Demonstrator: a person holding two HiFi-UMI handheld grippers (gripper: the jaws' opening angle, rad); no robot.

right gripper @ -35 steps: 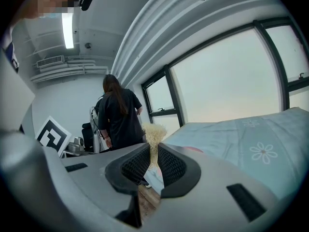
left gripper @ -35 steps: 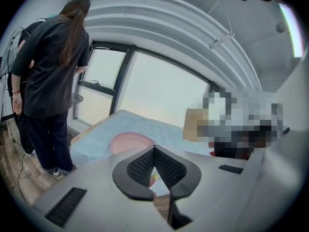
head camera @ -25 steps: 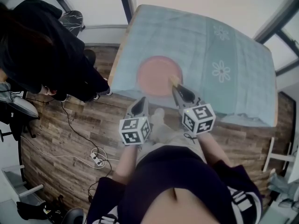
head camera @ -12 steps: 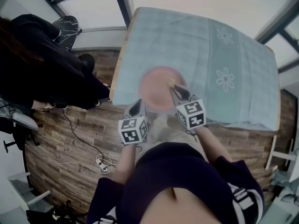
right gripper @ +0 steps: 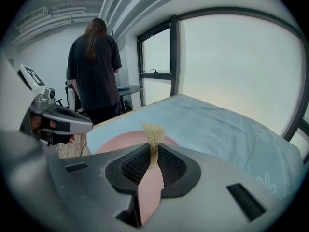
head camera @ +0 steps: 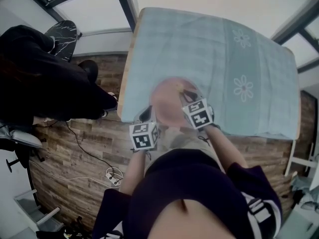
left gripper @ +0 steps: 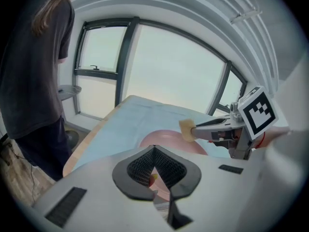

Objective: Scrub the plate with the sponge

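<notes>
A round pink plate [head camera: 167, 101] lies near the front edge of the table, on a light blue cloth [head camera: 224, 54]. My right gripper [head camera: 183, 92] is shut on a small tan sponge [head camera: 178, 87] and holds it over the plate's middle. In the right gripper view the sponge [right gripper: 154, 132] sticks up between the shut jaws of the right gripper [right gripper: 153, 150], with the plate [right gripper: 118, 141] beyond. My left gripper [head camera: 146, 114] sits at the plate's near-left rim, jaws together and nothing in them. The left gripper view shows the left gripper [left gripper: 154, 152], the plate [left gripper: 166, 139] and the sponge [left gripper: 187, 129].
A person in dark clothes [head camera: 45, 88] stands at the table's left corner, also in the right gripper view as the person [right gripper: 96, 76]. Cables and a power strip [head camera: 113, 175] lie on the wooden floor. The cloth has flower prints [head camera: 242, 88] at the right.
Both grippers have moved forward to the plate. The sponge went from the plate's right edge to over its middle. The left gripper went from over the floor to the plate's near rim.
</notes>
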